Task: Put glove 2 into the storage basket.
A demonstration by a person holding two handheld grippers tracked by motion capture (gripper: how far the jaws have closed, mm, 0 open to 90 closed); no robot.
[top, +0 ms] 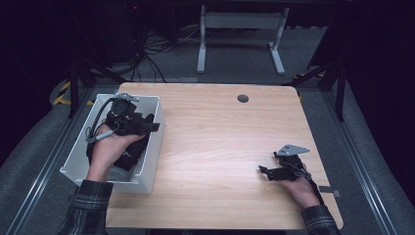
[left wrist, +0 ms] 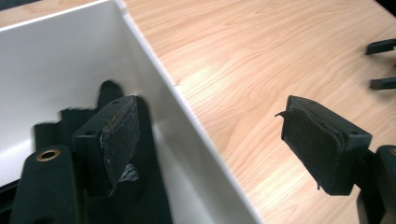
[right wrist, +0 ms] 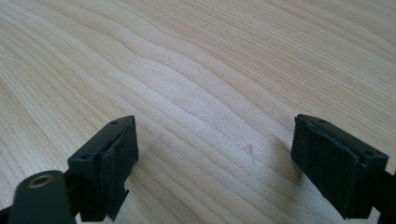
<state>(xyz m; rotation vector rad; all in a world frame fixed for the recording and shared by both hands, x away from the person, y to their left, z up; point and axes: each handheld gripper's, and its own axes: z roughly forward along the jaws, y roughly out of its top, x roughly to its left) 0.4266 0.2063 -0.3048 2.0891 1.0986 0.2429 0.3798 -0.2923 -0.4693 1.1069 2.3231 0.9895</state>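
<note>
A white bin (top: 152,164) stands on the left side of the wooden table (top: 220,137), with a dark, soft-looking thing (top: 128,157) lying in it. My left gripper (top: 154,126) is open over the bin's right wall. In the left gripper view this gripper (left wrist: 210,119) straddles that wall (left wrist: 187,107), one jaw inside the bin and the other over the wood, and the dark thing (left wrist: 109,89) peeks out behind the inner jaw. My right gripper (top: 265,173) rests low at the table's right front, open. Bare wood lies between the jaws of the right gripper (right wrist: 212,140).
A dark round grommet (top: 242,98) sits near the table's far edge. Past the table are the white legs of a desk (top: 201,46) and cables on the floor (top: 151,49). The right gripper's jaws (left wrist: 380,65) show far off in the left gripper view.
</note>
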